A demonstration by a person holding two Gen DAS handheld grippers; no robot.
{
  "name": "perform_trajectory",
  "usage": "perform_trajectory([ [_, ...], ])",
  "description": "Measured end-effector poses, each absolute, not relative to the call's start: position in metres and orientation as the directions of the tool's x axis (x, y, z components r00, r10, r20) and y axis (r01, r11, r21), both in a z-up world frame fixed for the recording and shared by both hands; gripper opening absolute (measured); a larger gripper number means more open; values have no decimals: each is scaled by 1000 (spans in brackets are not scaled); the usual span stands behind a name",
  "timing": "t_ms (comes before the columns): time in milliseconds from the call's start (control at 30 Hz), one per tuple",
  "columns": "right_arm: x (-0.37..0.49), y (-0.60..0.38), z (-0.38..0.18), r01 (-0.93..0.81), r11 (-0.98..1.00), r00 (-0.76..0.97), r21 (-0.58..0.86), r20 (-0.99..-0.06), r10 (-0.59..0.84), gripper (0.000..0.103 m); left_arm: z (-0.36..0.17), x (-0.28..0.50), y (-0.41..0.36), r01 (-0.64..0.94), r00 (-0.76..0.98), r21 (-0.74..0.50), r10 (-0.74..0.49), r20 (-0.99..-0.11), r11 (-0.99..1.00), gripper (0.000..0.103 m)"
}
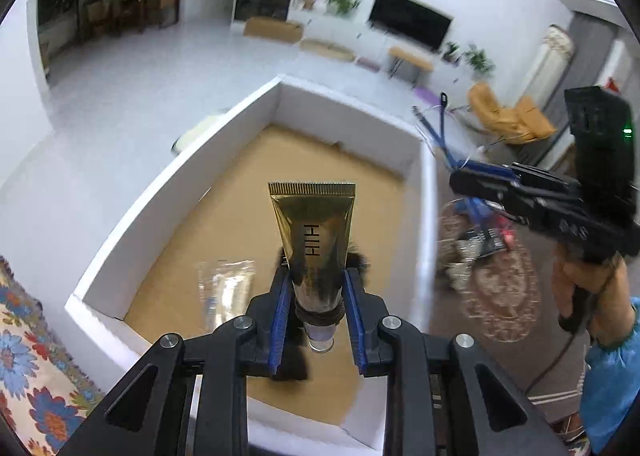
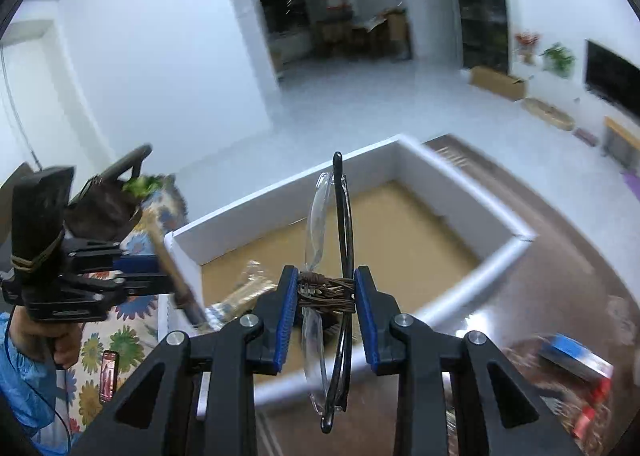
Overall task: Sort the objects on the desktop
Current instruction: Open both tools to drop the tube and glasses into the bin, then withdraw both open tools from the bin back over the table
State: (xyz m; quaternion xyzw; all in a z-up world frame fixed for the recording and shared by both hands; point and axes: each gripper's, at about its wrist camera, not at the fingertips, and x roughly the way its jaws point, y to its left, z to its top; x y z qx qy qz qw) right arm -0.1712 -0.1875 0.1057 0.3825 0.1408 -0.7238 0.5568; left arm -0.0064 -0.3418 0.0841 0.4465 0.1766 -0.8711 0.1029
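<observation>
Two items up over the box, nothing dropped yet!

Left gripper [image 1: 316, 284] jaws clamped on the gold tube [image 1: 314, 232], hanging above the white box [image 1: 132, 215]; right gripper [image 2: 326, 296] jaws clamped on folded glasses [image 2: 330, 256], just over the near rim. Already inside: a clear packet [image 1: 226, 284] on the left. Still out to the right on the desk [image 2: 520, 256]: a blurred blue-and-red clutter [image 2: 576, 368].

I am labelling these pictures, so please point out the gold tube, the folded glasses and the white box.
gold tube [image 1: 314, 223]: left wrist view, on its printed body above the fingers.
folded glasses [image 2: 320, 211]: right wrist view, on the clear lens.
white box [image 1: 132, 228]: left wrist view, on its left inner wall.
</observation>
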Motion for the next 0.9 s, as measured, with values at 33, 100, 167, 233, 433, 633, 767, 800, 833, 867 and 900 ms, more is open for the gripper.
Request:
perform_trajectory([
  [33, -171, -201, 97, 913, -336, -71, 229, -723, -687, 29, 71, -17, -352, 351, -551, -201, -28, -834, -915, 26],
  [100, -172, -232, 75, 911, -333, -37, 245, -753, -657, 29, 52, -30, -364, 366, -507, -177, -36, -861, -914, 26],
  [167, -176, -256, 51, 907, -342, -23, 245, -782, -623, 29, 29, -45, -375, 381, -464, -169, -30, -886, -909, 26],
  [233, -181, -275, 33, 907, -352, -24, 229, -808, -588, 29, 11, -58, -385, 398, -432, -158, -33, -901, -904, 26],
  [433, -206, -303, -6, 869, -405, 11, 283, -830, -558, 39, -16, -76, -400, 454, -355, -101, -76, -932, -885, 32],
  [633, -216, -286, 3, 846, -442, -33, 299, -798, -602, 74, -11, -62, -390, 514, -380, -53, -172, -909, -856, 74],
  [767, -214, -239, 31, 843, -462, -111, 276, -751, -651, 83, 13, -44, -345, 506, -452, -43, -223, -864, -862, 74],
  [800, -213, -224, 38, 842, -471, -136, 265, -739, -660, 85, 21, -41, -332, 496, -477, -49, -225, -850, -867, 74],
  [833, -211, -200, 45, 839, -488, -179, 243, -722, -668, 88, 30, -36, -315, 480, -508, -57, -224, -832, -875, 74],
  [867, -212, -177, 51, 835, -502, -213, 226, -709, -672, 92, 41, -32, -294, 456, -544, -69, -217, -810, -887, 74],
  [900, -210, -149, 55, 827, -526, -262, 200, -691, -674, 94, 52, -29, -275, 429, -578, -81, -205, -790, -900, 74],
])
